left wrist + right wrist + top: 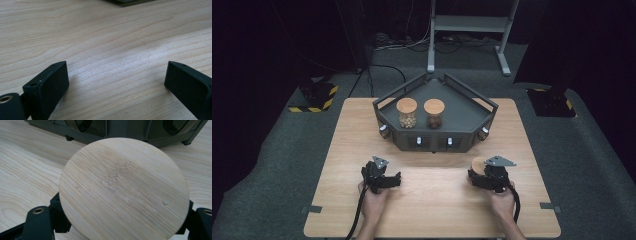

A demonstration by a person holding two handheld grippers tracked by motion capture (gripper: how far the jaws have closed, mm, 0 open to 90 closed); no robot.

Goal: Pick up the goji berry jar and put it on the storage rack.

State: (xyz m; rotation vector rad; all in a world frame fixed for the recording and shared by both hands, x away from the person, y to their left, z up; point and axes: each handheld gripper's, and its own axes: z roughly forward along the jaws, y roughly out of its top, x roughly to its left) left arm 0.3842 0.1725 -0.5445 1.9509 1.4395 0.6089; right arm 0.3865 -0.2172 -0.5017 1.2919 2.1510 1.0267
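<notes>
A jar with a round bamboo lid point(123, 187) stands on the wooden table point(437, 200) at the front right, and my right gripper point(479, 176) is shut on it just below the lid. Its black fingers point(58, 206) reach in under the lid from both sides. The same lid point(478, 163) peeks out ahead of the gripper in the high view. At the front left my left gripper point(392, 179) hangs low over bare wood. It is open point(116, 72) with nothing between its jaws.
A dark grey angular tray point(462, 92) sits at the table's far middle. It holds a jar of pale nuts point(407, 114) and a jar of dark contents point(434, 114), both with bamboo lids. Its front wall point(125, 131) rises just beyond the held jar.
</notes>
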